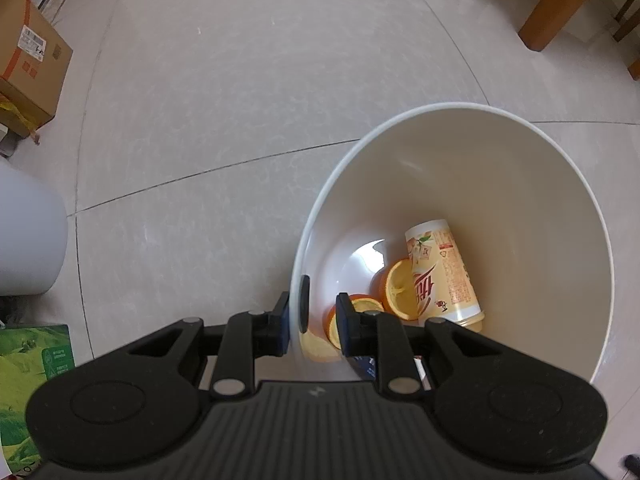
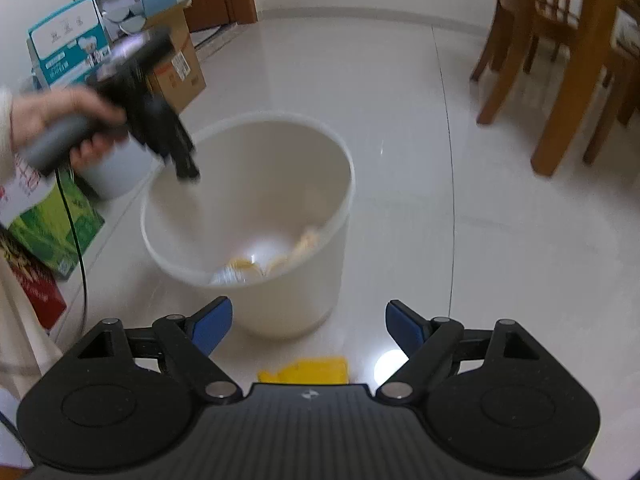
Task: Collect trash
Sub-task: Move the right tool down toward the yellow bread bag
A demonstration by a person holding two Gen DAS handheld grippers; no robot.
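Left wrist view alone shows left gripper (image 1: 312,322) clamping bin (image 1: 520,184) rim; right gripper (image 2: 308,326) gapes empty.

The floor (image 2: 400,92) lies bare from 12 to 2 o'clock of the white bin (image 2: 248,216), up to the wooden chair legs (image 2: 560,92) at 2 o'clock. Cardboard boxes (image 2: 176,60) crowd 10 o'clock. The left tongs (image 1: 313,320) straddle the bin's rim at 9 o'clock. A yellow scrap (image 2: 308,370) lies just ahead of the wide-spread right tongs (image 2: 308,326), short of the bin.
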